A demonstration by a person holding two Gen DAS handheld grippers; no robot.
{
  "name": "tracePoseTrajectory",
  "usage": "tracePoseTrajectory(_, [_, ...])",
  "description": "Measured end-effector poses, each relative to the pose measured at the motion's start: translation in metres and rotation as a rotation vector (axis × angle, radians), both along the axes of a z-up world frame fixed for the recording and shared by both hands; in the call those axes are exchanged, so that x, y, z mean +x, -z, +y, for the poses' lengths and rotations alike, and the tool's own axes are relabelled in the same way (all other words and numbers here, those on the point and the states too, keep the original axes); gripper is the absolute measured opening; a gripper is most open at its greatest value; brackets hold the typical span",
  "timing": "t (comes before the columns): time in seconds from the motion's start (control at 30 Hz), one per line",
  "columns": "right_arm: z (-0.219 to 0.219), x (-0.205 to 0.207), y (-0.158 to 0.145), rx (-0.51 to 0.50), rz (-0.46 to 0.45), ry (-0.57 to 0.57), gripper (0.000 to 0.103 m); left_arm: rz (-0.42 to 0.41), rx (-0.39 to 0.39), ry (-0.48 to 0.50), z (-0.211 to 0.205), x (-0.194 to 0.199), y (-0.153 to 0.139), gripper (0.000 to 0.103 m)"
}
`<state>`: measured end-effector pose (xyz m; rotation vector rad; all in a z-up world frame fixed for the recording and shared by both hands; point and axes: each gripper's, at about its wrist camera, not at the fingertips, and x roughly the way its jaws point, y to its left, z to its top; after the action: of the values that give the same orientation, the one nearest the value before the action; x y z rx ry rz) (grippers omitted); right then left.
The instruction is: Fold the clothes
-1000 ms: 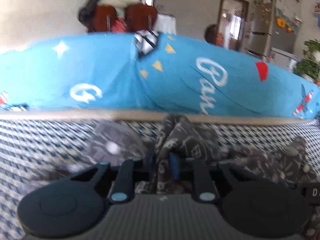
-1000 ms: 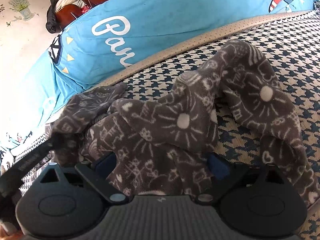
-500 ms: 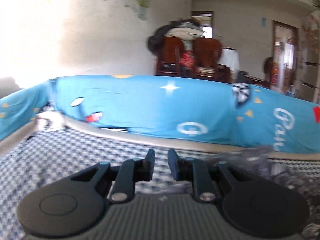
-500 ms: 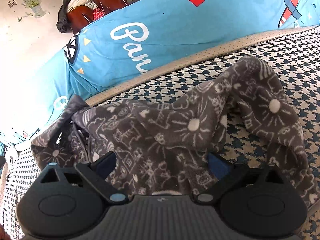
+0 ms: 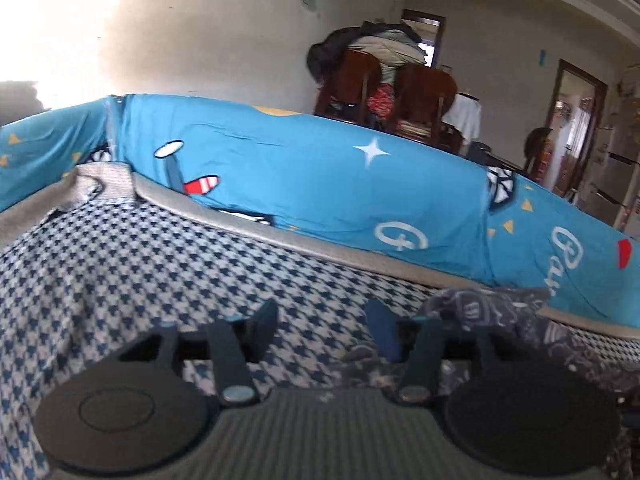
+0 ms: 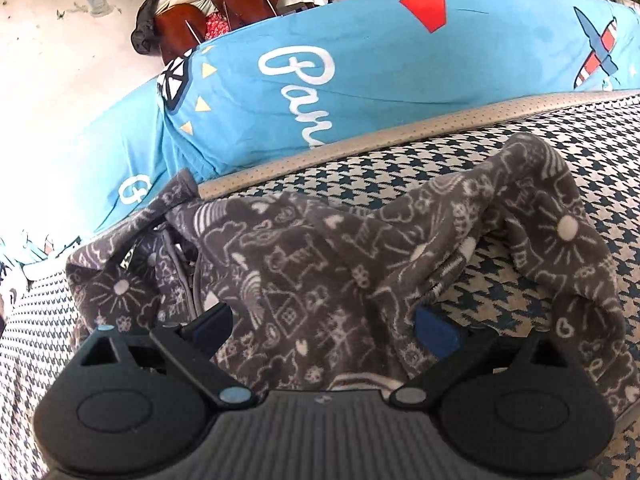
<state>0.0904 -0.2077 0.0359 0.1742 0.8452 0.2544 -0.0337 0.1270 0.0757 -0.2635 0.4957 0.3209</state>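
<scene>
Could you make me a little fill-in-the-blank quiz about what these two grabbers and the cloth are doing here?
1. The left gripper is open, with only the ____-patterned seat cover between its fingers.
2. The right gripper is open, straddling the ____ patterned garment.
3. Behind the garment runs a ____ cover with white lettering.

Missing words: houndstooth; grey; blue

1 grey garment (image 6: 320, 272), 2 claws (image 5: 322, 330) (image 6: 324, 328), 2 chairs (image 5: 384, 88)

Left hand-held gripper (image 5: 322, 322), right hand-held gripper (image 6: 324, 322): black ribbed body, round discs, silver pivot screws, blue finger pads.
</scene>
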Motion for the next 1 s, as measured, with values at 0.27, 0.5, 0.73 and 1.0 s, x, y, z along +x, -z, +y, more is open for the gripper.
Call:
tracePoseTrajectory(0.27, [0.007,-0.001,0.000,-0.016,-0.012,0.000,0.099,0.007,-0.061,0.113,-0.016,0.021,0.013,0.096])
tracePoseTrajectory(0.5, [0.009,-0.002,0.003,-0.019,-0.010,0.001,0.099,0.049,-0.064,0.157,-0.034,0.058,0.033,0.097])
tracePoseTrajectory(0.73, [0.010,-0.003,0.007,-0.023,-0.006,-0.006,0.099,0.051,-0.086,0.148,-0.040,0.081,0.042,0.085])
tracePoseTrajectory(1.0, [0.010,-0.003,0.009,-0.022,-0.006,-0.007,0.099,0.109,-0.140,0.117,-0.034,0.100,0.063,0.040])
